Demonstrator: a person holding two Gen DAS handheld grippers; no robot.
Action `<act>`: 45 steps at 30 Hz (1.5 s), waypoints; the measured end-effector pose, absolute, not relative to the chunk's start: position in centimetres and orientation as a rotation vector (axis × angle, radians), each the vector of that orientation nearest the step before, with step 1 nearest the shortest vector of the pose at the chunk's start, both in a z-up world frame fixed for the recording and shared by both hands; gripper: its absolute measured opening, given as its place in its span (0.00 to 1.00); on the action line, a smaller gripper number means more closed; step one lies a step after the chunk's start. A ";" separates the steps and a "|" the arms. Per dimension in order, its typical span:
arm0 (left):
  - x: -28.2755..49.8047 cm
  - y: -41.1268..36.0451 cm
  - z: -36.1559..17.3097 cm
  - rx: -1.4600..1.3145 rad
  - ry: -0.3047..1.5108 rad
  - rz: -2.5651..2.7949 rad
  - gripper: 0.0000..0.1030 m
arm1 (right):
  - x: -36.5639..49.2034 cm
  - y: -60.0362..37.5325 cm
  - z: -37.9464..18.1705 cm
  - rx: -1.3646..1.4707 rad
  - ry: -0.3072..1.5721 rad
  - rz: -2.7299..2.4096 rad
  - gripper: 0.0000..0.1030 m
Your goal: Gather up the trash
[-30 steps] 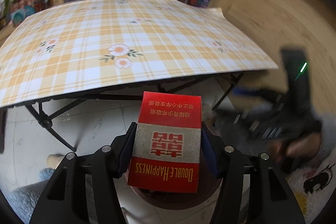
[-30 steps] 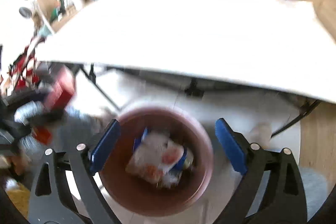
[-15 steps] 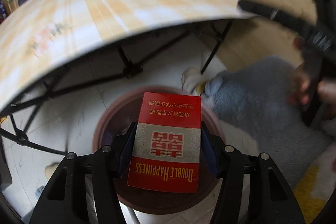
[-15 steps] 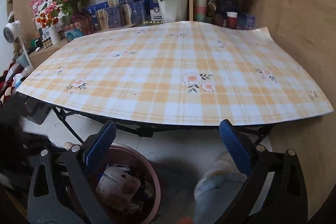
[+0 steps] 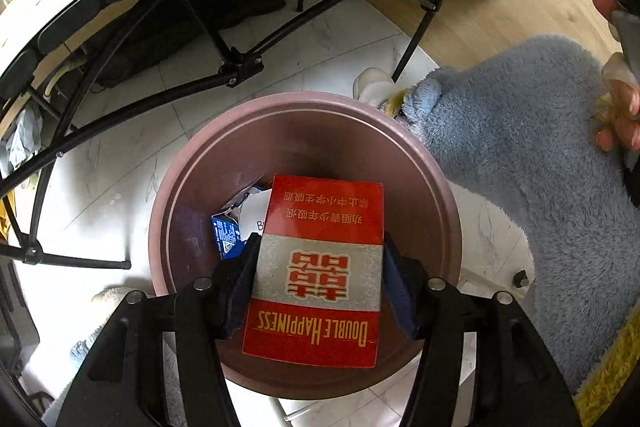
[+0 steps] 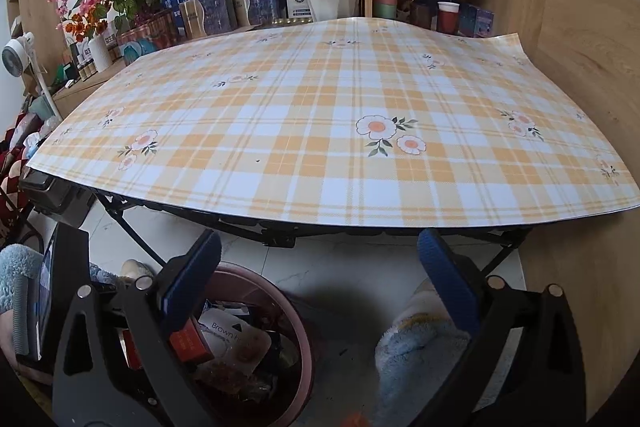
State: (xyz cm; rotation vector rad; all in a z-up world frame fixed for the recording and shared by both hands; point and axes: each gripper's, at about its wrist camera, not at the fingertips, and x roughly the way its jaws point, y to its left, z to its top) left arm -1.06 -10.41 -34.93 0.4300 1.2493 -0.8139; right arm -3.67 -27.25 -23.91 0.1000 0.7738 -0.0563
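Left wrist view: the left gripper (image 5: 320,281) clamps a red cigarette pack (image 5: 316,271) directly above the brown bin (image 5: 192,163), which holds a blue-and-white wrapper (image 5: 236,223).

Right wrist view: the right gripper (image 6: 320,291) hangs released and empty, the bin (image 6: 298,331) just below its left finger, beneath the plaid table (image 6: 320,131).

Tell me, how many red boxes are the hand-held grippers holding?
1. The left hand-held gripper clamps a red Double Happiness box above the brown bin. The right hand-held gripper is open and empty, facing the table.
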 end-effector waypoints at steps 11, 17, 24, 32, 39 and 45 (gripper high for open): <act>-1.3 -10.5 -34.8 0.438 1.246 -0.818 0.65 | -3.4 -27.0 -24.2 0.083 0.797 -0.054 0.94; -1.0 -10.0 -34.5 0.417 1.236 -0.800 0.75 | -3.4 -27.0 -24.2 0.083 0.800 -0.055 0.94; -0.6 -9.6 -34.1 0.401 1.228 -0.785 0.80 | -3.4 -27.0 -24.2 0.082 0.801 -0.055 0.94; -0.3 -8.9 -33.4 0.368 1.203 -0.766 0.84 | -3.4 -27.0 -24.3 0.070 0.801 -0.055 0.94; 0.6 -7.3 -29.2 0.332 1.051 -0.663 0.86 | -3.4 -26.9 -21.9 0.048 0.771 -0.077 0.94; 2.5 -3.5 -18.3 0.218 0.763 -0.505 0.93 | -2.4 -26.5 -15.1 0.003 0.696 -0.100 0.94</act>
